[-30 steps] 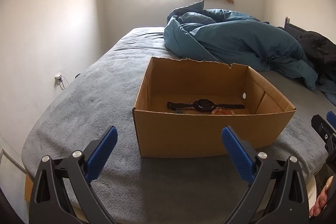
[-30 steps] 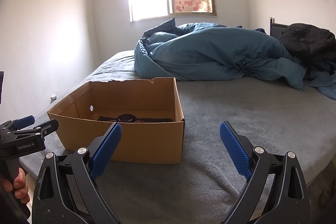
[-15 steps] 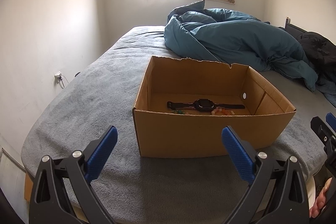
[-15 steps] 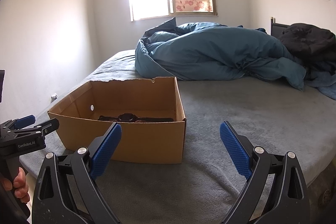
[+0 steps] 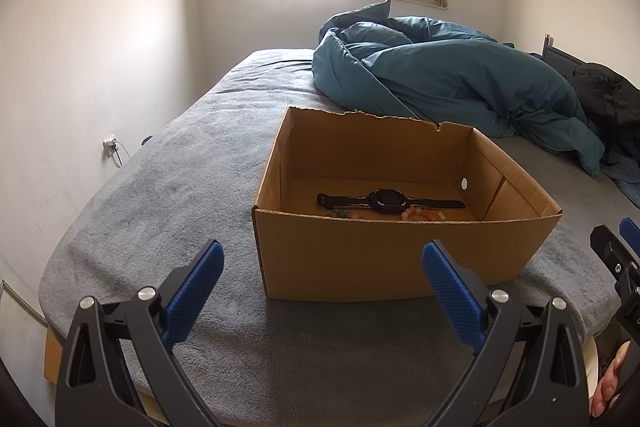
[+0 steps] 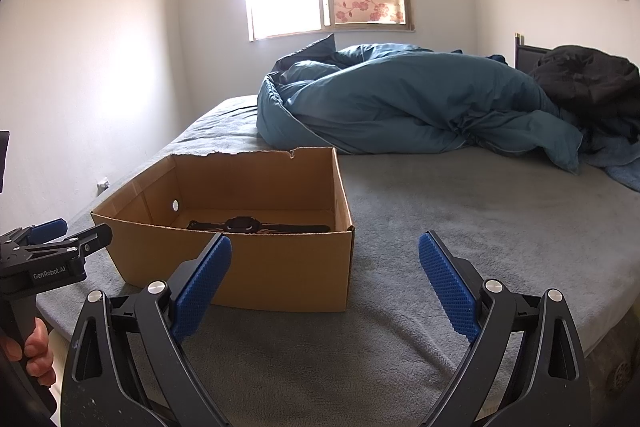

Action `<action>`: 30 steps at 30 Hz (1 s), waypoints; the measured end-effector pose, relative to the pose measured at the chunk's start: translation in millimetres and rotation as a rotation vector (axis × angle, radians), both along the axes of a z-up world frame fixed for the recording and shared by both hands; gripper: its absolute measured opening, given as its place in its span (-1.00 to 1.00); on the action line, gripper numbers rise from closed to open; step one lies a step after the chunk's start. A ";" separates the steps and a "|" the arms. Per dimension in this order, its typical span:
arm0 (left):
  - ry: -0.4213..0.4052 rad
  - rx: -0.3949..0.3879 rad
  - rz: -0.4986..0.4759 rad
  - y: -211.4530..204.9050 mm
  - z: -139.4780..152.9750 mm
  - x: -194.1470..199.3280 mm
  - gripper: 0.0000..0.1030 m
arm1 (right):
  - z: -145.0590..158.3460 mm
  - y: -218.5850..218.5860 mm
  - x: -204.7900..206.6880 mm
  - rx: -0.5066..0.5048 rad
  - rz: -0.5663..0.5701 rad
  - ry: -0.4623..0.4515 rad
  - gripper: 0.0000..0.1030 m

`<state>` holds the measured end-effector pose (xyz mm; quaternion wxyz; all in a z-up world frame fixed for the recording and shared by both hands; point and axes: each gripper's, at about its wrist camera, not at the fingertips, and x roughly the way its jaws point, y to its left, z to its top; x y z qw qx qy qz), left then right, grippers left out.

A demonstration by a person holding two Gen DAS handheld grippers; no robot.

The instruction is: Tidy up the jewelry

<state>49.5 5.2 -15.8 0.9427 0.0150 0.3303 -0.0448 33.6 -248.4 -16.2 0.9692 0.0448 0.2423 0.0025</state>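
An open cardboard box [image 5: 384, 259] stands on the grey bed. Inside lie a black wristwatch [image 5: 386, 201] and beaded bracelets [image 5: 418, 215], partly hidden by the near wall. My left gripper [image 5: 322, 283] is open and empty, just in front of the box. In the right wrist view the box [image 6: 280, 267] stands at left with the watch [image 6: 244, 225] inside. My right gripper [image 6: 324, 279] is open and empty, to the right of the box's front corner. The left gripper shows at the left edge of the right wrist view [image 6: 60, 239].
A crumpled teal duvet [image 5: 448, 83] lies behind the box, with dark clothing [image 6: 588, 83] at the far right. The bed [image 5: 160, 195] runs along the left wall, which has a socket [image 5: 109, 142]. Bare grey bedding [image 6: 480, 219] lies right of the box.
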 end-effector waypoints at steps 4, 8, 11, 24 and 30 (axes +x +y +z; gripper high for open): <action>0.001 0.000 -0.001 0.1 0.1 -0.6 0.89 | 0.0 -0.1 0.4 0.000 0.000 0.000 0.76; 0.003 -0.002 0.000 0.1 0.0 -0.7 0.89 | 0.1 -0.1 0.0 -0.002 0.001 -0.001 0.76; 0.003 -0.001 0.000 -0.8 0.5 -1.8 0.89 | -0.1 0.0 -0.1 0.000 0.001 0.000 0.76; 0.009 -0.004 0.000 -0.9 -0.4 -1.1 0.89 | 0.2 0.0 0.0 -0.001 0.001 0.000 0.76; 0.010 -0.005 -0.001 -0.4 -0.7 0.0 0.89 | 0.4 -0.7 -0.1 0.000 0.001 0.001 0.76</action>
